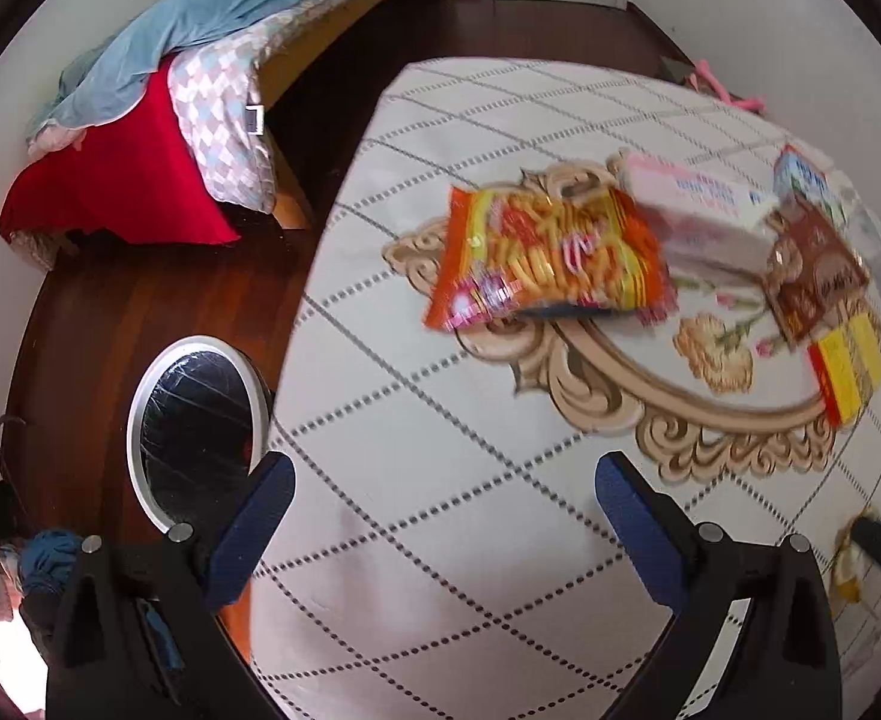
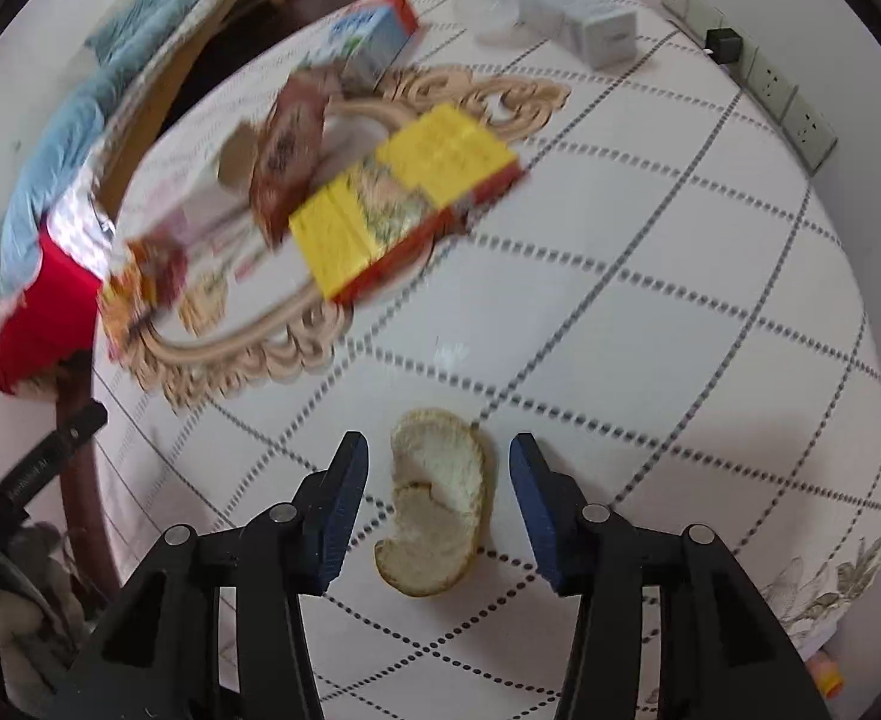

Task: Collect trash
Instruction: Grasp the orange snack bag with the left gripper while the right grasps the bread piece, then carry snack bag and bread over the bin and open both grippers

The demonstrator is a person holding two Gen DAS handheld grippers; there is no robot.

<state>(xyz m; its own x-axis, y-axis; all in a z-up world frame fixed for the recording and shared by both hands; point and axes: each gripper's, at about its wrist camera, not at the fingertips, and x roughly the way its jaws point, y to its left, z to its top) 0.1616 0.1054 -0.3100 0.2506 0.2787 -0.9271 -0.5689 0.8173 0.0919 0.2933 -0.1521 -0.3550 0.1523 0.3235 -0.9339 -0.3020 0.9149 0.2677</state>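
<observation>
The right gripper [image 2: 439, 495], jaws released, straddles the curled orange peel [image 2: 437, 501] lying near on the table [image 2: 680, 300]; light, soft, probably best pinched across its 2 raised edges.

Citrus peel [image 2: 437, 501] pale pith up, flat on tablecloth; orange snack bag [image 1: 545, 255] lying mid-table, crumpled.

We see a round table [image 1: 440, 540] with a white checked cloth, a dark wood floor [image 1: 110, 312], a bed [image 1: 296, 24] with a blue blanket [image 1: 200, 18], white walls [image 1: 770, 12] and wall sockets [image 2: 782, 90]
</observation>
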